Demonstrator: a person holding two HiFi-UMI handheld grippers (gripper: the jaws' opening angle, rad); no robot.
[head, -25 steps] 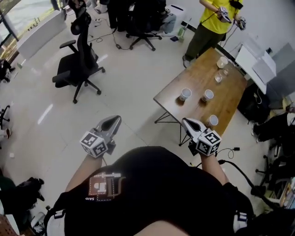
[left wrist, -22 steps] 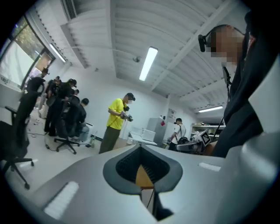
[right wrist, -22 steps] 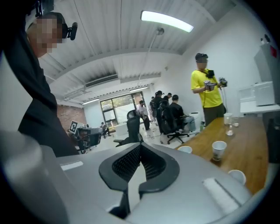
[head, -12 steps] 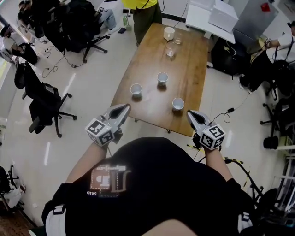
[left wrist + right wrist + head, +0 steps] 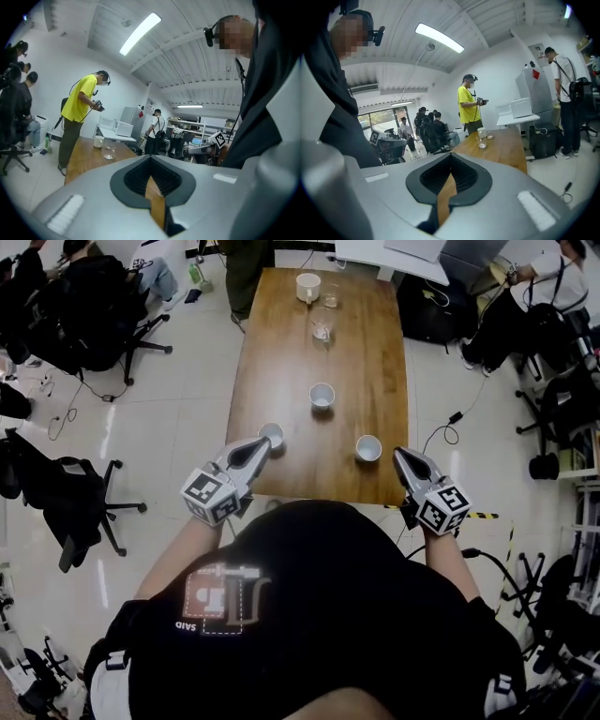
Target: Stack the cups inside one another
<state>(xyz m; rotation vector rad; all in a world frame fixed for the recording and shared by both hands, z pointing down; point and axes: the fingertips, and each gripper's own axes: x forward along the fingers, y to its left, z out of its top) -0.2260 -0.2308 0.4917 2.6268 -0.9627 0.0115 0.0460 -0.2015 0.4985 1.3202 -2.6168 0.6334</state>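
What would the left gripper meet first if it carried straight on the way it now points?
Probably the white cup near the left edge of the table; the head view shows the left gripper aimed right at it. Height is unclear, so it might pass over the rim.

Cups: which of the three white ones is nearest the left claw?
The cup by the table's left edge, right at the left claw's tip; the centre cup and the right cup stand farther off.
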